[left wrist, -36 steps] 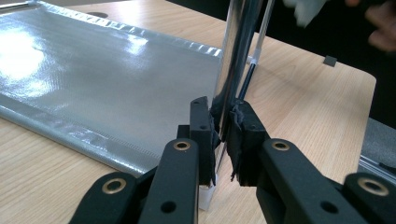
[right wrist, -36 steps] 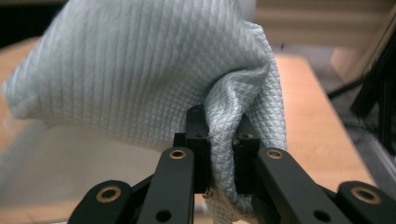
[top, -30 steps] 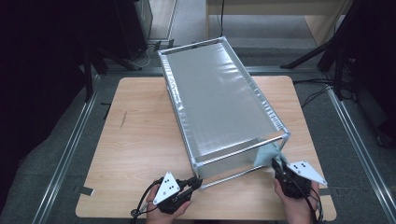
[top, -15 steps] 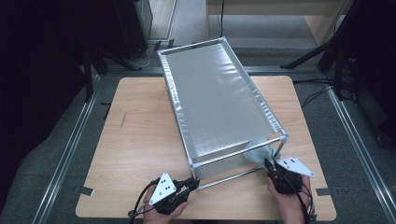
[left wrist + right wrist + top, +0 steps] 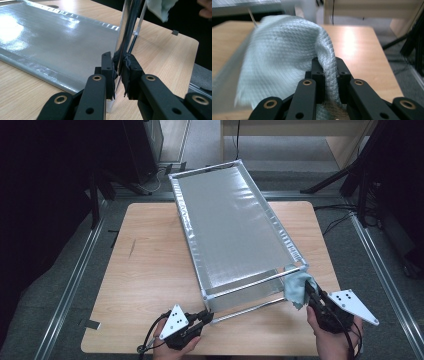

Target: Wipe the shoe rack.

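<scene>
We steady the rack (image 5: 240,235) mid-table: L gripper (image 5: 120,72) is clamped on its near-left post, R gripper (image 5: 329,72) pinches a cloth (image 5: 298,287) at its near-right corner. Rack looks light but stiff, w/ thin slick chrome rods and a glossy liner (posts grip best). Cloth is soft, waffle-textured.

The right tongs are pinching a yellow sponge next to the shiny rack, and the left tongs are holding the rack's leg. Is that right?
Not quite. The right tongs pinch a pale blue-green cloth, not a yellow sponge; the right gripper view shows its woven surface between the jaws. The rest holds: the cloth is next to the shiny rack, and the left tongs are closed on the rack's leg.
</scene>
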